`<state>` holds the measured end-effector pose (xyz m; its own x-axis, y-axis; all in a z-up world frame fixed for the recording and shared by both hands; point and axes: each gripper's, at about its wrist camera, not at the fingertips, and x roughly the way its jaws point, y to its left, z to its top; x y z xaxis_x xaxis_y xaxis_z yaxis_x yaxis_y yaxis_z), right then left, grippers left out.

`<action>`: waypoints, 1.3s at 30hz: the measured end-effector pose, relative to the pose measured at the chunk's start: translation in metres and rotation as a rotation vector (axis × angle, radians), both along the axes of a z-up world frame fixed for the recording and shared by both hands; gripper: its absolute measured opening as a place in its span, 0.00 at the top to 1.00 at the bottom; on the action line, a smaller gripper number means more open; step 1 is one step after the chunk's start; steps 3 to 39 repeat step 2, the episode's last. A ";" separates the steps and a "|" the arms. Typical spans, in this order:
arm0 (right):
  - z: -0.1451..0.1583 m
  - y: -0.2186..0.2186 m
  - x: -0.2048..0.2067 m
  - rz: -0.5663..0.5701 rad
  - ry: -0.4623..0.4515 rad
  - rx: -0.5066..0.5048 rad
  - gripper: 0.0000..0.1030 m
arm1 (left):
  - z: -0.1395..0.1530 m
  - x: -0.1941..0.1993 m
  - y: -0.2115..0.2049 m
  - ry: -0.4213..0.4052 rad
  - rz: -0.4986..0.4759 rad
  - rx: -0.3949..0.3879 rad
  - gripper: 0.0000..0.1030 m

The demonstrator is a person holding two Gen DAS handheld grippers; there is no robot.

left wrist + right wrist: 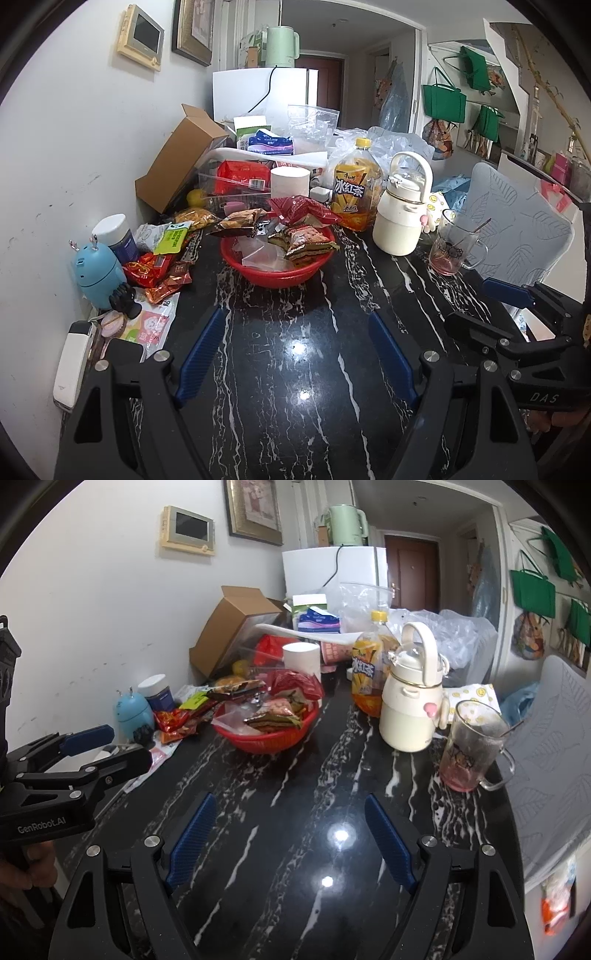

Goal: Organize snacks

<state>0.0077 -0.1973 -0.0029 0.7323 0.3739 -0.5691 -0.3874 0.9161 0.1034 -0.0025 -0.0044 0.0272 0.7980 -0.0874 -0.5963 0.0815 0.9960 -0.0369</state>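
Both the left gripper (297,325) and right gripper (290,810) stood wide apart, ribbed blue pads empty, above glossy black veined marble (295,387). At twelve o'clock sat the round red plastic basket (275,275) heaped with crinkly foil snack packets (306,240).

Basket (275,271) at table (295,369) centre, snack packets (303,236) in it. Loose packets (159,269) at 9 o'clock; flask (400,221) at 3, bottle (354,184) behind at 1.
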 end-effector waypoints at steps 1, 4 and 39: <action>-0.001 0.000 0.001 0.000 0.003 0.001 0.17 | -0.002 0.000 0.000 0.001 -0.002 -0.005 0.23; -0.003 0.000 0.002 -0.002 0.008 0.001 0.17 | -0.004 0.001 0.001 0.002 -0.003 -0.011 0.23; -0.003 0.000 0.002 -0.002 0.008 0.001 0.17 | -0.004 0.001 0.001 0.002 -0.003 -0.011 0.23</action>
